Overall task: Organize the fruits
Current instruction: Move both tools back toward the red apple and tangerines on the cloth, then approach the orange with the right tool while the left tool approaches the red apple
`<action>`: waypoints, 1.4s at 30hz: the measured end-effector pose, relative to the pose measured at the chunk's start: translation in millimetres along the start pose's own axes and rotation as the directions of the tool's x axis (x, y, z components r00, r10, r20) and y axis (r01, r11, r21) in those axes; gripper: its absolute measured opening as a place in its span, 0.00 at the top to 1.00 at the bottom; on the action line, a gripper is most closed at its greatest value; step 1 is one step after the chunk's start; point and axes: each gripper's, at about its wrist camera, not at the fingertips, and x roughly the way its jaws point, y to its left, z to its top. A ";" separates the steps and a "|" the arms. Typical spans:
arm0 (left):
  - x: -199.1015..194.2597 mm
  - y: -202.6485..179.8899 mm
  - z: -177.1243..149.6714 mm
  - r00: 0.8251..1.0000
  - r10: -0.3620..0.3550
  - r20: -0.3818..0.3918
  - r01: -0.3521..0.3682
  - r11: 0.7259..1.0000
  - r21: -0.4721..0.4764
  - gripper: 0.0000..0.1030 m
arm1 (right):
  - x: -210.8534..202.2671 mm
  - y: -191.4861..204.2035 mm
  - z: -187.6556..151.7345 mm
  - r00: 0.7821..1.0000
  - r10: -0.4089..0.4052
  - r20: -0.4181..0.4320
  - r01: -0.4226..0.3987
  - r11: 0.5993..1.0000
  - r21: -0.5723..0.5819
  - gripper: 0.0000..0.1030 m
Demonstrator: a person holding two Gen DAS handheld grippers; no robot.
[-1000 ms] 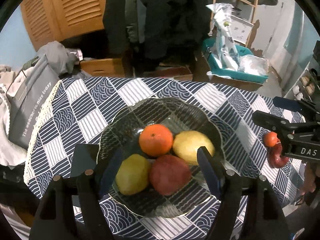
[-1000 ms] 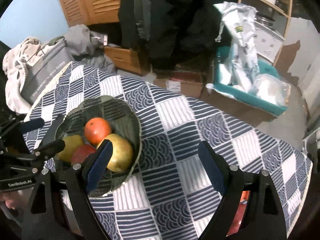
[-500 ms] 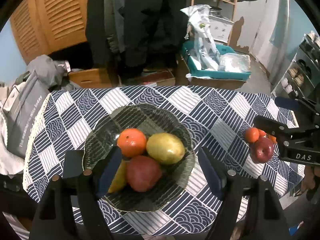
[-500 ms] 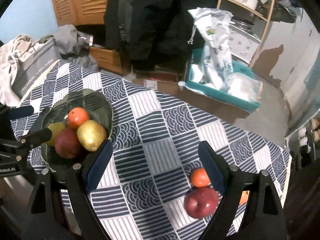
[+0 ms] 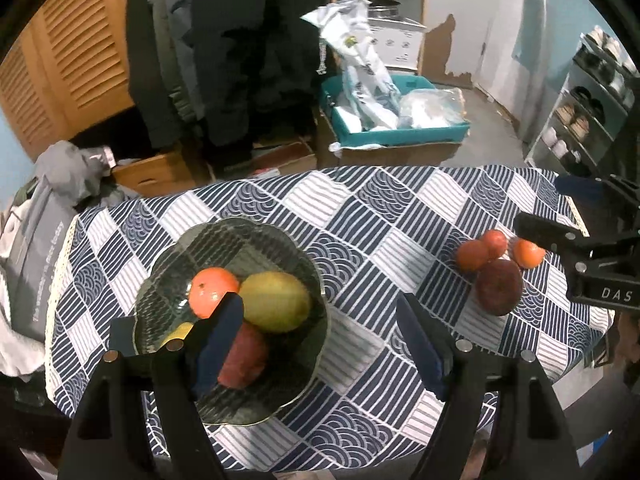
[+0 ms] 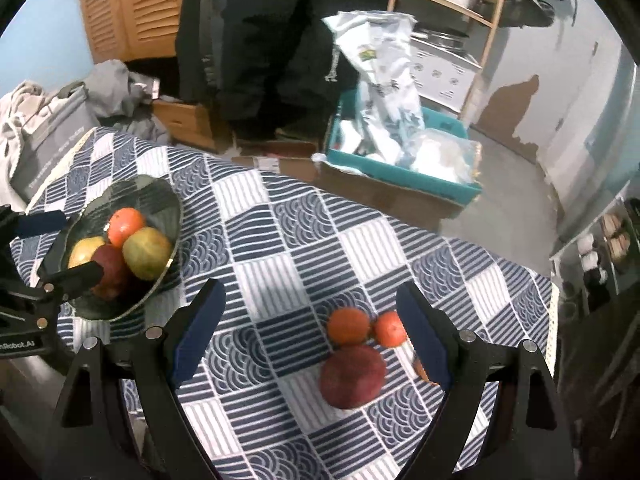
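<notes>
Beside the glass bowl (image 6: 168, 216), well apart on the desk (image 6: 280, 240), lie loose fruits: a red apple (image 6: 352, 376) touching small oranges (image 6: 348, 326). Right gripper (image 6: 312, 332) and left gripper (image 5: 320, 340) both stand apart, empty. Take the apple across its middle; it is probably firm, smooth and prone to roll.
</notes>
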 end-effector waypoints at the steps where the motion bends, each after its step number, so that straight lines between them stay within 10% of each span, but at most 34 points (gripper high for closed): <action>1: 0.7 -5.2 1.3 1.000 -0.003 -0.003 0.003 1.000 0.006 0.22 | -1.5 -4.8 -2.1 1.000 -0.009 0.001 0.009 1.000 0.009 0.15; 42: 78.2 -181.9 11.6 0.983 -0.116 -0.139 0.143 0.969 0.202 0.21 | 13.6 -157.3 -91.5 0.973 -0.157 -0.169 0.188 0.964 0.186 0.15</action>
